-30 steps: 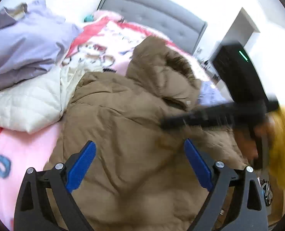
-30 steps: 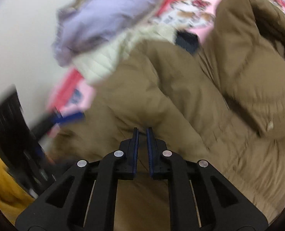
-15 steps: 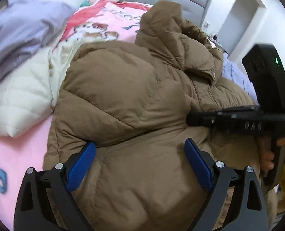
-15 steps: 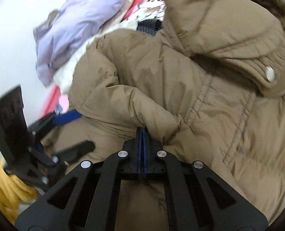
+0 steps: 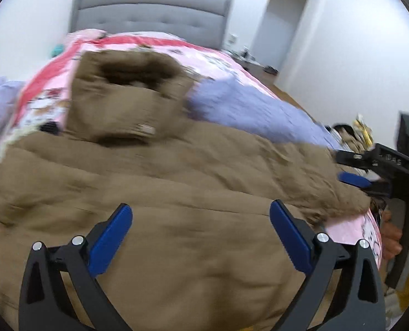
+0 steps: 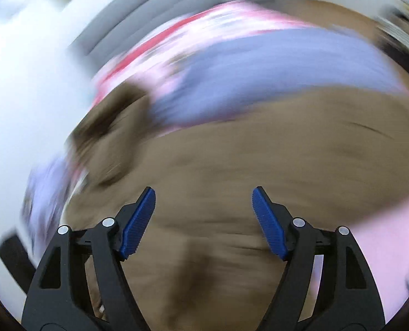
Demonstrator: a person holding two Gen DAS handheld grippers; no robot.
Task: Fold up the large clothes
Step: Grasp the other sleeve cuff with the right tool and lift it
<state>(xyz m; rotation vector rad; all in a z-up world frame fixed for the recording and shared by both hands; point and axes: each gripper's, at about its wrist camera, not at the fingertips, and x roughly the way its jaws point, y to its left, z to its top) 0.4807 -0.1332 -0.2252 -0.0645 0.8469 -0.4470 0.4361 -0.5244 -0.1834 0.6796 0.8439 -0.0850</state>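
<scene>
The bed with its pink cartoon-print cover carries my puffy brown hooded coat, spread wide, its right edge near the mattress side. A lilac quilted garment lies beyond it. My left tongs hang spread above the coat, gripping nothing. My right tongs are spread too; their view is blurred, while the left view catches them by the coat's right edge.

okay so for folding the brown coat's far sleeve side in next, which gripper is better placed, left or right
Probably right: the right gripper sits open at the brown coat's right edge. The left gripper, also open, hovers over its middle.
</scene>
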